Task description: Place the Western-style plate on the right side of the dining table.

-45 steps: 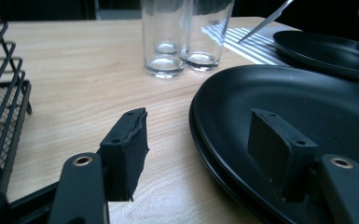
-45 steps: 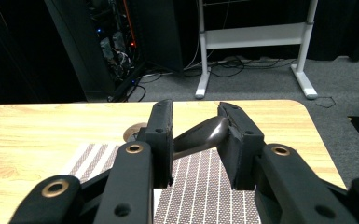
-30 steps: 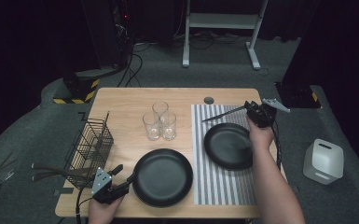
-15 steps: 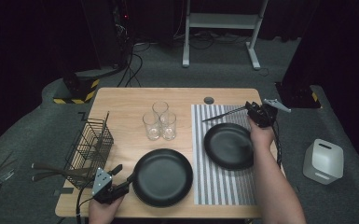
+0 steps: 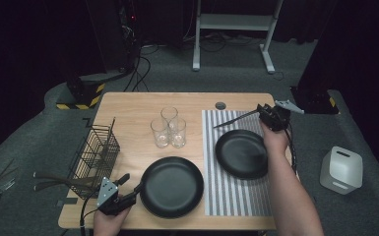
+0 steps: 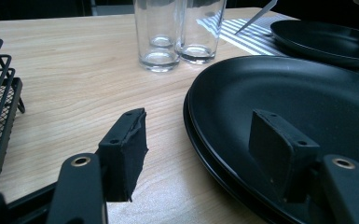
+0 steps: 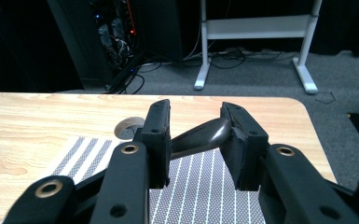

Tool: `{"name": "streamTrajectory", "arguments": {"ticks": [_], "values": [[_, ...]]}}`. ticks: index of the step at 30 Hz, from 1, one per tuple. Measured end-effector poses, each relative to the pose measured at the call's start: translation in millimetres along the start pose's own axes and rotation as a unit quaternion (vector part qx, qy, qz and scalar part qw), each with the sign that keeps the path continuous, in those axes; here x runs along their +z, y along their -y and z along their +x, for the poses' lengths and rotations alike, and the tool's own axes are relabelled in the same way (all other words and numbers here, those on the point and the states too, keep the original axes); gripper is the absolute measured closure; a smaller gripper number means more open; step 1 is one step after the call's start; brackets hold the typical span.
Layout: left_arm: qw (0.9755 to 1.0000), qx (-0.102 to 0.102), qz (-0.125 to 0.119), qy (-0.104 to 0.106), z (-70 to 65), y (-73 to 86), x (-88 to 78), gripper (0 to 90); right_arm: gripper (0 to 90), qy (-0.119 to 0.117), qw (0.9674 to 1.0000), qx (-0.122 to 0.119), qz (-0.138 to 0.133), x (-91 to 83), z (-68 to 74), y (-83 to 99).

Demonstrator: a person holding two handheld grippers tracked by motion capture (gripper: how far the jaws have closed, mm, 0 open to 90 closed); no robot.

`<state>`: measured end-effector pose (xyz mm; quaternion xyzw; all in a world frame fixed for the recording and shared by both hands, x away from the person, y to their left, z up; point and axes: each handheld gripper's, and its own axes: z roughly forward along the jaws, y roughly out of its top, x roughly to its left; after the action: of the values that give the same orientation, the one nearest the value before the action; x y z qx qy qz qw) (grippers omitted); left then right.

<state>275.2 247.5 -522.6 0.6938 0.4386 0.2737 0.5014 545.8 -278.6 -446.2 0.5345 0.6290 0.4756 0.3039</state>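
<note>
Now my right gripper clamps a knife at the striped mat's twelve o'clock; next, lay it beside the plate. Left gripper gapes at the nearer plate's nine o'clock rim.

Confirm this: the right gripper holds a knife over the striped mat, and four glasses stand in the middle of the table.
Not four: the high view shows three glasses. The rest stands: the right gripper holds the knife over the striped mat.
</note>
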Motion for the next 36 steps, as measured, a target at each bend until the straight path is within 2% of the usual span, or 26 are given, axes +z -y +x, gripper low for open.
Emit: {"name": "streamTrajectory", "arguments": {"ticks": [3, 10, 15, 26, 36], "values": [[1.0, 0.0, 0.004, 0.002, 0.4, -0.3, 0.7, 37.1, 63.9, 0.0, 0.9999, 0.01, 0.005, 0.4, -3.8, 2.9], [0.9999, -0.01, 0.005, 0.003, 1.7, -0.6, 1.2, 37.3, 63.2, -0.003, 0.9999, 0.014, 0.001, 2.8, -8.6, 7.5], [0.9999, 0.0, 0.011, 0.002, 0.0, -0.9, 2.6, 37.3, 62.7, -0.005, 0.9996, 0.028, 0.001, 4.1, -14.2, 14.0], [0.9998, -0.008, 0.015, 0.005, 1.7, -1.3, 3.2, 37.4, 61.6, -0.006, 0.999, 0.044, 0.003, 7.4, -21.5, 22.2], [0.9998, -0.001, 0.018, 0.004, 0.7, -1.3, 3.5, 37.4, 60.0, -0.005, 0.9982, 0.06, 0.009, 8.4, -26.5, 29.9]]}}
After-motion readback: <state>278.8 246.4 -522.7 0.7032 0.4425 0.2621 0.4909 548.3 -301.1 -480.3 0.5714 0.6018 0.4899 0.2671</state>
